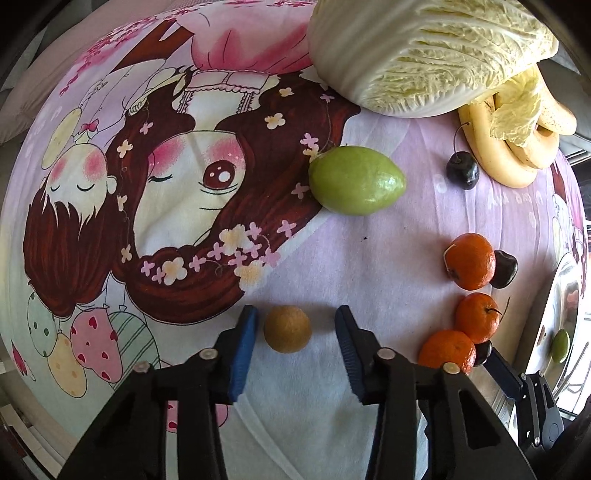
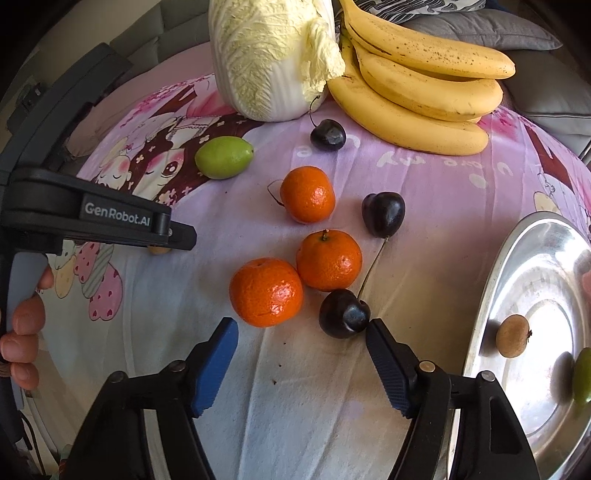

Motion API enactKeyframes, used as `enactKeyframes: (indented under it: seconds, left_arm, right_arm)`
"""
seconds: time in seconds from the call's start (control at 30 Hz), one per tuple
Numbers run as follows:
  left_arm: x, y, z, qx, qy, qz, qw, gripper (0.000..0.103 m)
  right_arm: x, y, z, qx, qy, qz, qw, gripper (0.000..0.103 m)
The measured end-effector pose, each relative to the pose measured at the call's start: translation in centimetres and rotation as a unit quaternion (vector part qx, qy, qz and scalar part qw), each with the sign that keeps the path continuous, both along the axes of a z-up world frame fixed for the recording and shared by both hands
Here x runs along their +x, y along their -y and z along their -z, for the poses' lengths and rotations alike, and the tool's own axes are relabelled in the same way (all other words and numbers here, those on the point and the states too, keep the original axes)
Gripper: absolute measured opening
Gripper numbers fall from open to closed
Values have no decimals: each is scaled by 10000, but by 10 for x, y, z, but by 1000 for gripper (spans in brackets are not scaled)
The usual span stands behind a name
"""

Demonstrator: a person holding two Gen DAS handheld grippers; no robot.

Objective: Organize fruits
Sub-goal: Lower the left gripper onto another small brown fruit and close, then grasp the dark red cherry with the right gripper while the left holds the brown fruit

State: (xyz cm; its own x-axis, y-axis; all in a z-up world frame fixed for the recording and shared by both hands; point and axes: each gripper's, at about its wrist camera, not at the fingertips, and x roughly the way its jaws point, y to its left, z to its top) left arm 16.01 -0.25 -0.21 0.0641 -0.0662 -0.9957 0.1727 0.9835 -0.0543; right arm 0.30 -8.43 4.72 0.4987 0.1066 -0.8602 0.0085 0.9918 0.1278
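Fingers of your left gripper [image 1: 295, 332] stood apart around the small brown fruit [image 1: 287, 328]; you needed to squeeze softly. Your right gripper [image 2: 301, 354] was apart too.

A home, likely a living room, grey sofa cushions [image 2: 517, 33] behind the far edge, cartoon-printed pink blanket [image 1: 406, 258] as the cover, on it a cabbage [image 2: 266, 55], bananas [image 2: 417, 85], loose tangerines [image 2: 266, 291], steel plate [image 2: 487, 314] at the right edge

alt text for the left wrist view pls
The open left gripper straddles a small brown round fruit on a pink cartoon-print cloth. Beyond lie a green fruit, three mandarins, dark cherries, bananas and a napa cabbage.
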Motion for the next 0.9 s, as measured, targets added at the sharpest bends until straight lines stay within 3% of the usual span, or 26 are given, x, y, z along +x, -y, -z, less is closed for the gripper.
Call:
enactKeyframes:
  seconds: [0.17, 0.43, 0.9]
  left_arm:
    - [2, 1, 1, 84, 87, 41, 9999, 26]
    - [-7, -2, -4, -75, 29, 130, 9999, 26]
    - [-36, 36, -4, -262, -153, 711, 9970, 26]
  right_arm:
    - [0, 1, 0, -9, -2, 23, 10000, 69]
    - [-2, 1, -2, 0, 7, 1, 10000, 59]
    - [-2, 2, -2, -32, -25, 2, 10000, 59]
